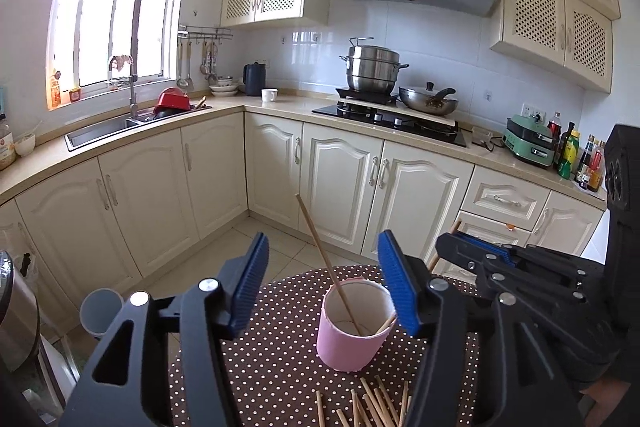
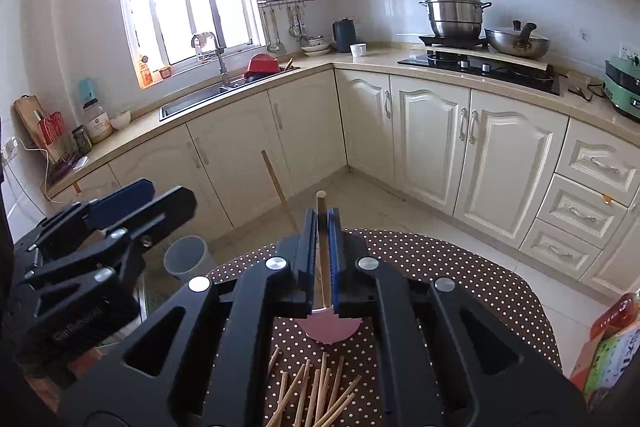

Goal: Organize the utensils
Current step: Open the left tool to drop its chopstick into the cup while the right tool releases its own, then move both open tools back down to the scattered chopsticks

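- The right hand-held gripper [image 2: 322,259] is clamped on a chopstick [image 2: 321,239], its long axis upright, directly above the pink cup [image 1: 354,323].
- The left hand-held gripper [image 1: 322,287] is held apart, empty, around the cup.

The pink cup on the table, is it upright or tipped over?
Upright. The pink cup stands on the dotted tablecloth, mouth up, with a chopstick leaning inside it.

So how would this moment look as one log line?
left gripper: open, empty | right gripper: holding chopstick | pink cup: one chopstick inside
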A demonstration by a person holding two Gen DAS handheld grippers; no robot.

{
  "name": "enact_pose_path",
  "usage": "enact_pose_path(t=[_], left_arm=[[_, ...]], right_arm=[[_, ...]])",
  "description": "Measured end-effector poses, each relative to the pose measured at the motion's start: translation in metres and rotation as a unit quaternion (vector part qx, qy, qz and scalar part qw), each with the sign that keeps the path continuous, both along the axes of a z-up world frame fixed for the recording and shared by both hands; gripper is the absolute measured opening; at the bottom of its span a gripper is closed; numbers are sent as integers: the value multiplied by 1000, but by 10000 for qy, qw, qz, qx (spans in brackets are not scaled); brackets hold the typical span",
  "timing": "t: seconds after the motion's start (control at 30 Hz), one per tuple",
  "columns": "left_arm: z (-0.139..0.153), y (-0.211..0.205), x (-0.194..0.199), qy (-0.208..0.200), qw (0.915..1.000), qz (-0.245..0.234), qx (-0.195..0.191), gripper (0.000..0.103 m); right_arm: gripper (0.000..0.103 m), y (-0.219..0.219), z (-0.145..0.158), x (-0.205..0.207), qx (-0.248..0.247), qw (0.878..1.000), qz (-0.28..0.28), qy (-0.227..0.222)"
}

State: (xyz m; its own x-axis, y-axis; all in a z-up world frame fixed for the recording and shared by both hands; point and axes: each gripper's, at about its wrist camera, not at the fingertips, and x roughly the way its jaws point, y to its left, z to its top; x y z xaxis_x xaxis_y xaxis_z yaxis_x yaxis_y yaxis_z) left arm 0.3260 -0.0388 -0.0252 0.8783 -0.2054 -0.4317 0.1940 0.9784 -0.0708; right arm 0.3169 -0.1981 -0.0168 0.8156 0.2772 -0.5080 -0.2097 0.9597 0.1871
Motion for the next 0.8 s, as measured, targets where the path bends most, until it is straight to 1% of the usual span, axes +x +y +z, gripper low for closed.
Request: enact_pose_path(t=[0.03,0.1,0.17,0.4,0.53,0.67,0.8], left_arm=[[1,1,-2,2,10000,1,-3,58],[2,5,-7,5,10000,14,-5,59],[3,7,-12,-3,10000,28,2,59],[3,15,-33,36,10000,45,48,59],[-3,16,-44,123,9999,14,69,60],[-15,16,-56,256,9996,-14,131,60],[-38,15,-62,521,9984,-38,232,60]], right_arm=[[12,0,1,-2,-1,10000,-21,-8],[23,-2,2,-7,22,10000,-62,-28],[27,-3,4,-12,33,9999,-86,-58],[27,-12,8,-35,73,9998,-110,-117],[27,-20,2,-49,103,9998,-131,-62],[27,-26,-15,-60,127,9997,-145,137],[27,-30,-42,-68,146,9988,-164,438]])
